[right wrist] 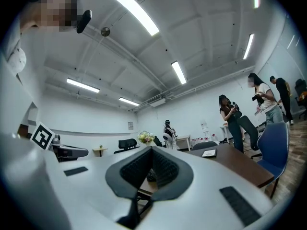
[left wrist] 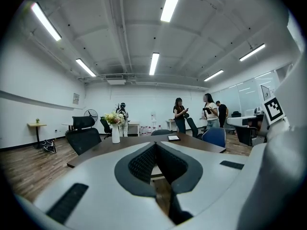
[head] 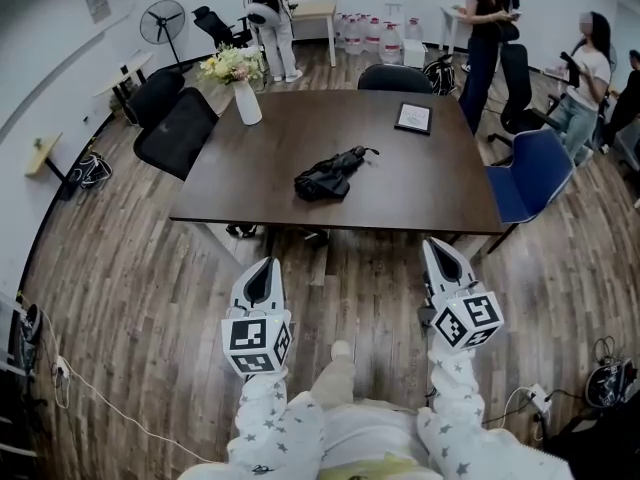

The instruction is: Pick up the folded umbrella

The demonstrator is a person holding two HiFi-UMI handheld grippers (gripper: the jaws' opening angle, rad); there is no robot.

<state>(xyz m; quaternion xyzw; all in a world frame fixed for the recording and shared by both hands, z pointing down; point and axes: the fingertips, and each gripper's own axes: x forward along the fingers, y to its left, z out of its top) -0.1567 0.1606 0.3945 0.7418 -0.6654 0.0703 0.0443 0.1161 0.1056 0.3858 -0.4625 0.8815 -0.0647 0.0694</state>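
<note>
Two sets of jaws pressed together, nothing held: left gripper (head: 262, 273), right gripper (head: 441, 256) | folded umbrella (head: 330, 176) seen mid table (head: 430, 183), well apart from both | judged light, loose slippery fabric over stiff shaft; hold advised across bundled middle

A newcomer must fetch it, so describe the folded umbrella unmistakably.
Find the large dark table in the room's middle. Near its centre lies the folded umbrella, a crumpled black bundle. Unlike the upright white vase at the far left corner or the flat framed card at the far right, it is soft and shapeless.
</note>
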